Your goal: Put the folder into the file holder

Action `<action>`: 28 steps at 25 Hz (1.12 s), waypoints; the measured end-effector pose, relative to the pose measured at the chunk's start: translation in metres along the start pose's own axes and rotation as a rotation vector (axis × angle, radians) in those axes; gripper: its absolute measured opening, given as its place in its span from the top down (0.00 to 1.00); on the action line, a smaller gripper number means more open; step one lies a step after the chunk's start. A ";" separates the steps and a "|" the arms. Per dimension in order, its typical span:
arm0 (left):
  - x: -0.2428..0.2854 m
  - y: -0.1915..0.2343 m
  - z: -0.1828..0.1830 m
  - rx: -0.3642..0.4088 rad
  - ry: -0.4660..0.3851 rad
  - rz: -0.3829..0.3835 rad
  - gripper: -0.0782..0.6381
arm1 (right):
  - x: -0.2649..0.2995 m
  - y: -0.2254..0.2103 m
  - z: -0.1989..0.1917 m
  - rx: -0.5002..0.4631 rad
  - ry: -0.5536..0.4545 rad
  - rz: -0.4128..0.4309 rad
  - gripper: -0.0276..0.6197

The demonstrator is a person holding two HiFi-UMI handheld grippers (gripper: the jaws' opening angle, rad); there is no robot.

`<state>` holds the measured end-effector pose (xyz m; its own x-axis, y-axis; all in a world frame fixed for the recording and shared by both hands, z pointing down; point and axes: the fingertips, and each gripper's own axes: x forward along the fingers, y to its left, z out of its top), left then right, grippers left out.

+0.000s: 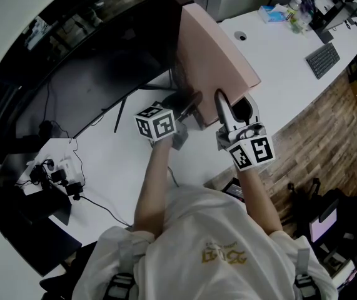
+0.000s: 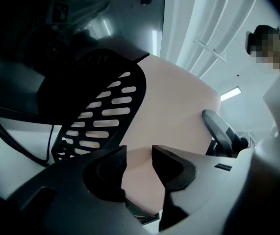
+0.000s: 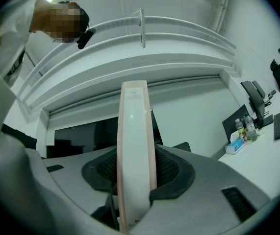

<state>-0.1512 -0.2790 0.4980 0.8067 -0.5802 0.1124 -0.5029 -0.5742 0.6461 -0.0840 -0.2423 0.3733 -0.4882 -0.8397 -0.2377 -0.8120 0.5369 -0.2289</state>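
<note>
The right gripper [image 3: 135, 180] pinches the near edge of the upright pink folder [image 1: 212, 49]. Its lower end meets the slotted file holder [image 2: 105, 111] just left. The left gripper [image 2: 139, 150] is spread, empty.

An office: a curved white desk [image 1: 278, 61] with keyboard [image 1: 322, 60] and wide monitor [image 1: 72, 74].

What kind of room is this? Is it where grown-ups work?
Most likely an office. There is a long white desk with a keyboard on it, a big dark screen, and a pink folder and a black file holder.
</note>
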 end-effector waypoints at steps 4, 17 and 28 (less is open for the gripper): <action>-0.002 0.003 -0.004 0.001 0.007 -0.005 0.67 | -0.001 0.000 -0.005 -0.003 0.007 0.003 0.68; -0.002 0.002 -0.006 -0.119 -0.041 -0.094 0.59 | -0.003 0.002 -0.026 -0.036 0.058 -0.004 0.68; -0.003 0.010 -0.015 -0.132 -0.025 -0.059 0.62 | -0.006 0.001 -0.047 -0.052 0.118 -0.002 0.68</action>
<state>-0.1543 -0.2743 0.5156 0.8249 -0.5627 0.0534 -0.4080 -0.5275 0.7452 -0.0968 -0.2409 0.4191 -0.5180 -0.8464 -0.1236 -0.8272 0.5325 -0.1795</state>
